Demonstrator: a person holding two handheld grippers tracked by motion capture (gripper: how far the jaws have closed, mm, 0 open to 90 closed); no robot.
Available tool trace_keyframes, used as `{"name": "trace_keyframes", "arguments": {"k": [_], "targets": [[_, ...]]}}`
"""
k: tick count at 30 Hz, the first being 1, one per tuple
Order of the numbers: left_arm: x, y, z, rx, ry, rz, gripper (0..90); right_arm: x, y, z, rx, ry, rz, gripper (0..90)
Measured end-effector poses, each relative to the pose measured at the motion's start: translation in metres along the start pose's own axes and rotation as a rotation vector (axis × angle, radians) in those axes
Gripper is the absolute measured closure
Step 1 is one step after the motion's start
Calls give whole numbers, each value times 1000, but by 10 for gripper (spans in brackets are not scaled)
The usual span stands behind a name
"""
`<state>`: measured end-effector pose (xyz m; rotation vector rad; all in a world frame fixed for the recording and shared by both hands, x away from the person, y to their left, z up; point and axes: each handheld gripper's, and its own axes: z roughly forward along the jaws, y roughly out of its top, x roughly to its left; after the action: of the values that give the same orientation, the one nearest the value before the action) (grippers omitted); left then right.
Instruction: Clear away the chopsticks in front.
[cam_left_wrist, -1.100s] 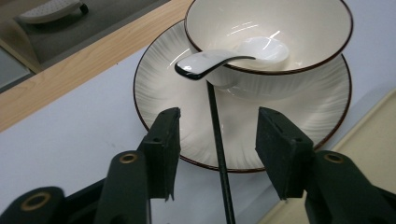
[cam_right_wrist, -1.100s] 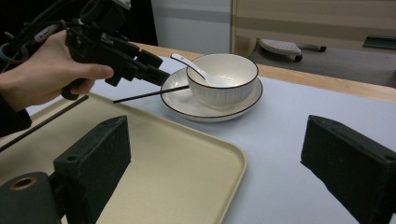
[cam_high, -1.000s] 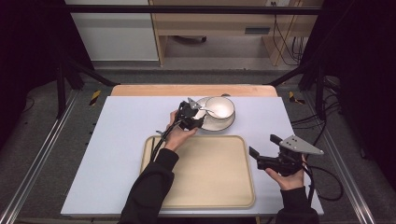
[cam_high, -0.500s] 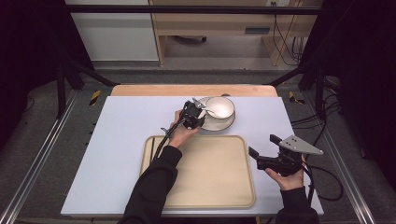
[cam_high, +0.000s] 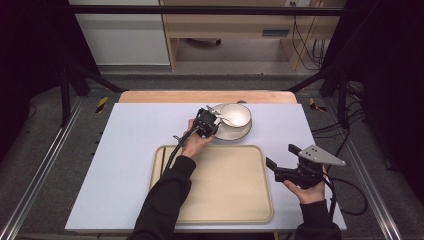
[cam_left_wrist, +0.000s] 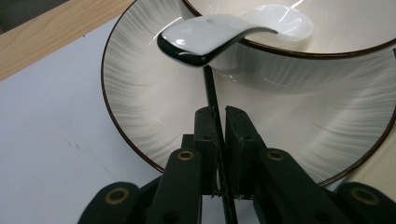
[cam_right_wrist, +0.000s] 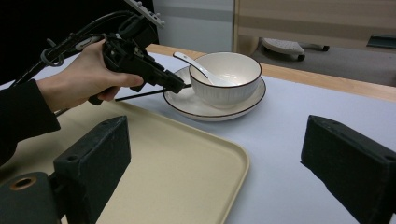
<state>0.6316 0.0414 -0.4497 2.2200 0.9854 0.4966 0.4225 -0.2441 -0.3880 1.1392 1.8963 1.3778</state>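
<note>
— At far centre of table, beside bowl: left gripper. Jaw state?

— Just closed, now clamped on thin black stick; stick pinched between both pads, tip pointing up under spoon.

— Position of stick?

— Above near rim of plate, running level from gripper back toward tray; whether tip touches spoon handle, cannot tell. Spoon resting in bowl, handle over rim; bowl standing on plate.

— And right gripper?

— Spread wide, nothing between the pads; held above table just right of tray, well apart from plate.
</note>
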Motion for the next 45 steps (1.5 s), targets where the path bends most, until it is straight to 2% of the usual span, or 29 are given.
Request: {"name": "trace_keyframes", "arguments": {"k": [5, 15, 18, 20, 23, 26, 35, 36, 45], "targets": [[0, 0, 1, 8, -1, -6, 831, 0, 0, 1, 1, 1, 0, 84], [0, 1, 0, 21, 25, -37, 851, 1, 0, 1, 2, 3, 0, 84], [-1, 2, -1, 32, 36, -40, 853, 1, 0, 1, 6, 3, 1, 83], [-1, 1, -3, 29, 27, -41, 854, 1, 0, 1, 5, 2, 0, 83], [-1, 1, -6, 40, 39, -25, 855, 1, -1, 1, 5, 2, 1, 83], [0, 0, -10, 29, 46, -35, 854, 1, -1, 1, 4, 3, -1, 83], [8, -4, -33, -5, 72, -67, 855, 2, 0, 2, 5, -1, 0, 82], [10, -5, -36, -5, 75, -61, 855, 2, 0, 2, 4, -1, -1, 82], [18, -21, -68, -44, 110, -105, 855, 3, 0, 1, 3, -3, -3, 82]]}}
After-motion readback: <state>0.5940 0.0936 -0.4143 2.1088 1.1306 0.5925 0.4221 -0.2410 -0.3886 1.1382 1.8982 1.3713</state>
